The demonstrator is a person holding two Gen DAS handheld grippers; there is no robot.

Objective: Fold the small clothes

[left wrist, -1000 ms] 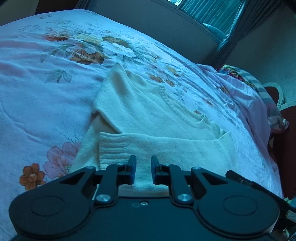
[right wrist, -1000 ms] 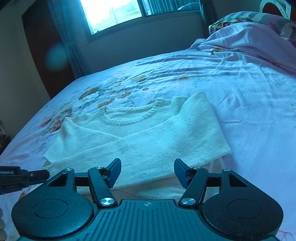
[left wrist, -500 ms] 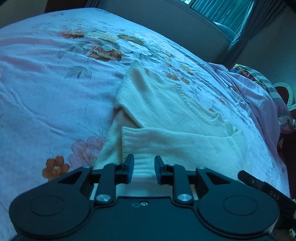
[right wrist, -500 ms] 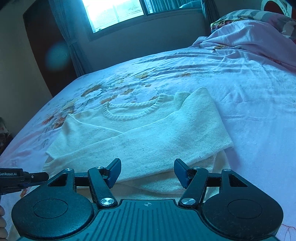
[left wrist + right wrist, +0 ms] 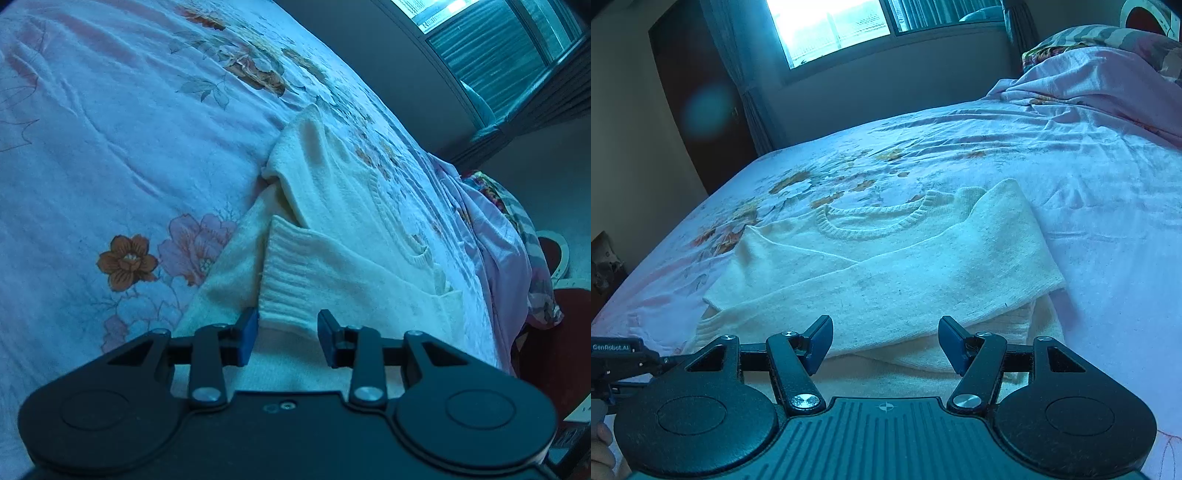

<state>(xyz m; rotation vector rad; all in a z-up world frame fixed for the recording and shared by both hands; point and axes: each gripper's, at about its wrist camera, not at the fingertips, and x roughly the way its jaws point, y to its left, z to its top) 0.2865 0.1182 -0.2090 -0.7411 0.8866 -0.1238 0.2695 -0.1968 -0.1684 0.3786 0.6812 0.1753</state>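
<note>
A small cream knit sweater (image 5: 354,236) lies flat on the bed with both sleeves folded across its chest; it also shows in the right wrist view (image 5: 886,266). My left gripper (image 5: 287,332) is open and empty, hovering just in front of the ribbed sleeve cuff (image 5: 288,291) at the sweater's left side. My right gripper (image 5: 885,341) is open and empty, low over the sweater's bottom hem (image 5: 923,373), below the folded sleeve. The left gripper's body shows at the left edge of the right wrist view (image 5: 617,356).
The floral bedsheet (image 5: 122,155) covers the bed. A rumpled pink blanket and pillows (image 5: 1108,77) lie at the bed's head. A window with curtains (image 5: 827,26) is beyond the far side. A dark wardrobe (image 5: 683,92) stands at the left.
My left gripper has opened wider and swung left and nearer the sleeve cuff. My right gripper stayed open and moved slightly closer to the sweater's hem.
</note>
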